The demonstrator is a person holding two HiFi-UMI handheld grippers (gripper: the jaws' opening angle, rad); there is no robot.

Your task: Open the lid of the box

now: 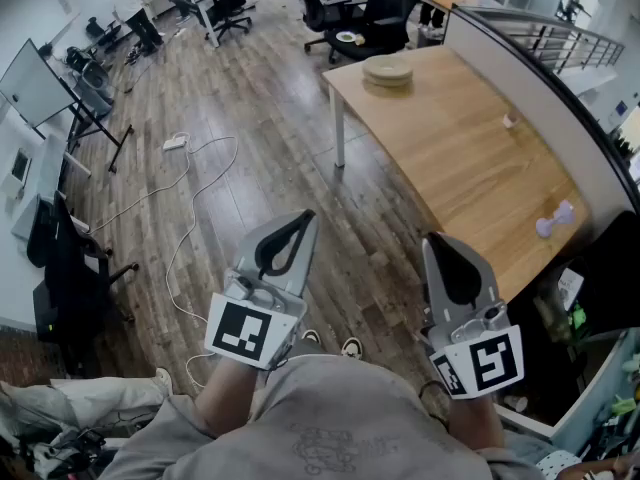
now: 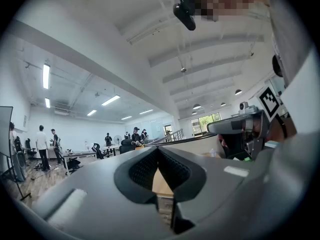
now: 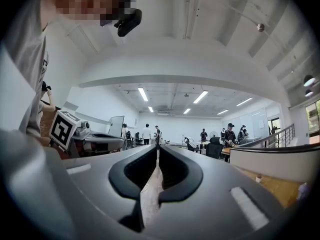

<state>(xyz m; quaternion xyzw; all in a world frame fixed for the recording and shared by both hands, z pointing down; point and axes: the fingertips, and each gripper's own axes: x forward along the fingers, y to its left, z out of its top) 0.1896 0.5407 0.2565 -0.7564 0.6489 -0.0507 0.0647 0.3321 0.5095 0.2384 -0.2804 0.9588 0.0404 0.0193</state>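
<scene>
Flooring of wood planks (image 1: 270, 148) fills the left and centre of an open office. A whiteboard on a stand (image 1: 35, 83) stands far left, and a white cable (image 1: 190, 218) trails beside it. Office chairs (image 1: 365, 13) stand at the back.

The wooden desk (image 1: 470, 168) runs along the right. It carries a round beige container (image 1: 387, 70) at its far end, and whether this is the lidded box cannot be confirmed. A small lilac object (image 1: 555, 220) lies nearer.

The left claw (image 1: 303, 220) and right claw (image 1: 432, 243) are both clenched and empty. They are held level over the floor, well apart from the container.
</scene>
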